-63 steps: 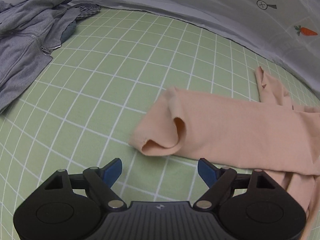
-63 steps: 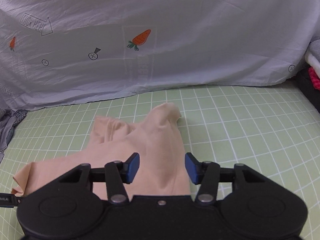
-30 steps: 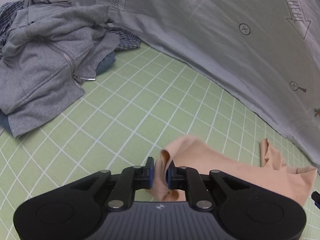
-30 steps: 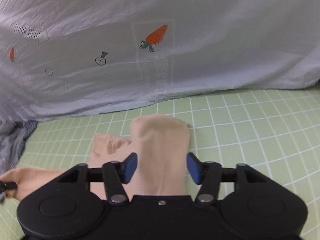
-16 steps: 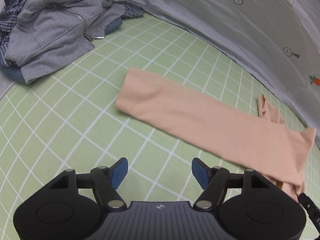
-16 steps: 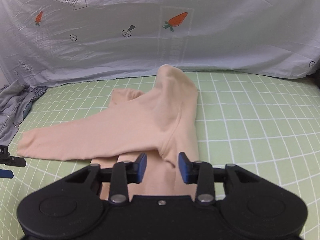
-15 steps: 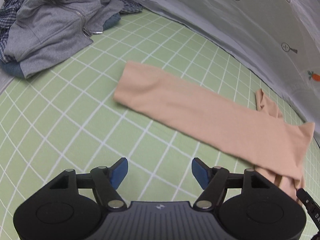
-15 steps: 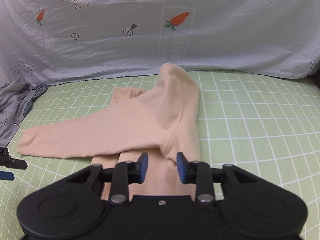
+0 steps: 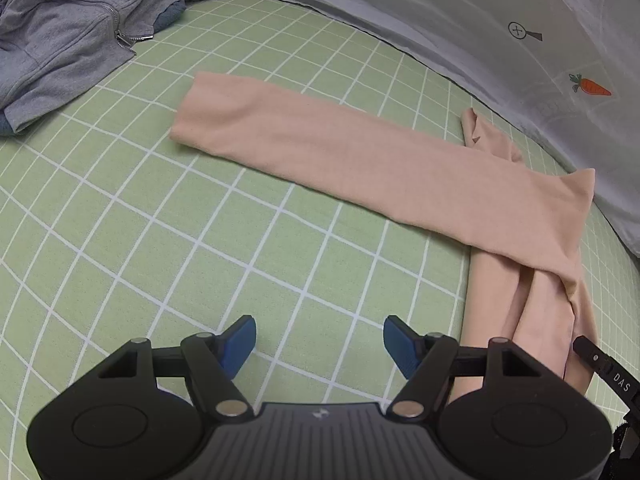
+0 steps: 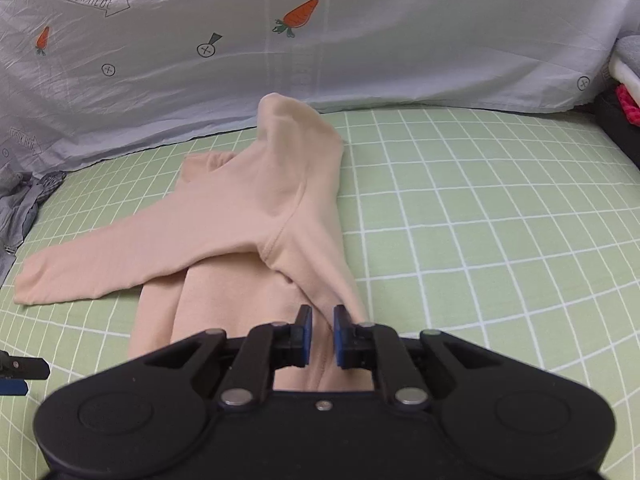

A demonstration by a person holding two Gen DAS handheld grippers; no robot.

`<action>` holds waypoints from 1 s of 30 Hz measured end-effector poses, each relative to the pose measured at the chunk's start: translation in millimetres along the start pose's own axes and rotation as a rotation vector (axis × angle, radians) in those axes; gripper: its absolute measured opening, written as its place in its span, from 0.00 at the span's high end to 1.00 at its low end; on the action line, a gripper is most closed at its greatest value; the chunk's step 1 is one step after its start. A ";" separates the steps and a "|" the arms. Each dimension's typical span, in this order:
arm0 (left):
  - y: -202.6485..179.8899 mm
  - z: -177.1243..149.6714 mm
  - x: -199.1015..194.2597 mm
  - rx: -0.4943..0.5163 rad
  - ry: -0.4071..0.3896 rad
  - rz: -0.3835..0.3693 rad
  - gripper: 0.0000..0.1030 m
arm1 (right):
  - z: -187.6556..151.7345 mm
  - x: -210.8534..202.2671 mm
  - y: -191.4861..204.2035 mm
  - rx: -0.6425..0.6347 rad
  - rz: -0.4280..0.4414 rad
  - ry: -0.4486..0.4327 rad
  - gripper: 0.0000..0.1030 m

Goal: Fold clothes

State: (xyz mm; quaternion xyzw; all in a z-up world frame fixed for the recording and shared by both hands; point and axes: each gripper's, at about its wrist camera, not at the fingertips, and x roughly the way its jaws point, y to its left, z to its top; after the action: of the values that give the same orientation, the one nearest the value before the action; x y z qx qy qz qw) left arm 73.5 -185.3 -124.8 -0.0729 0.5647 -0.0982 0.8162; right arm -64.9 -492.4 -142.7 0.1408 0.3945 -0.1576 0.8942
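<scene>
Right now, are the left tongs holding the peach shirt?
No, the left tongs stand open over bare green sheet, apart from the peach shirt.

Two seconds back the left tongs (image 9: 319,340) gaped before a rumpled, curled sleeve end; a second back they were pinched on it and lifted. Now they gape again, apart from the cloth, and the sleeve (image 9: 320,152) of the peach garment (image 10: 256,216) lies smoothed flat, stretched from 3 o'clock toward 10 o'clock across the green checked sheet (image 9: 200,240). The right tongs (image 10: 319,334), wide apart two seconds ago and half-narrowed half a second ago, are now pinched onto the garment's near fold at 6 o'clock.
</scene>
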 end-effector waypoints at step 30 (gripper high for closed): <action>8.0 -0.4 -2.0 -0.041 0.016 0.029 0.30 | -1.6 15.8 13.9 -0.210 -0.085 -0.010 0.77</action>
State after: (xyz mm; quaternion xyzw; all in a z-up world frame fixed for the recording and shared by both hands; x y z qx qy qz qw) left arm 73.1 -177.0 -124.9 -0.0806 0.5740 -0.0752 0.8114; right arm -50.3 -481.8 -153.8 0.0287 0.4100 -0.1541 0.8985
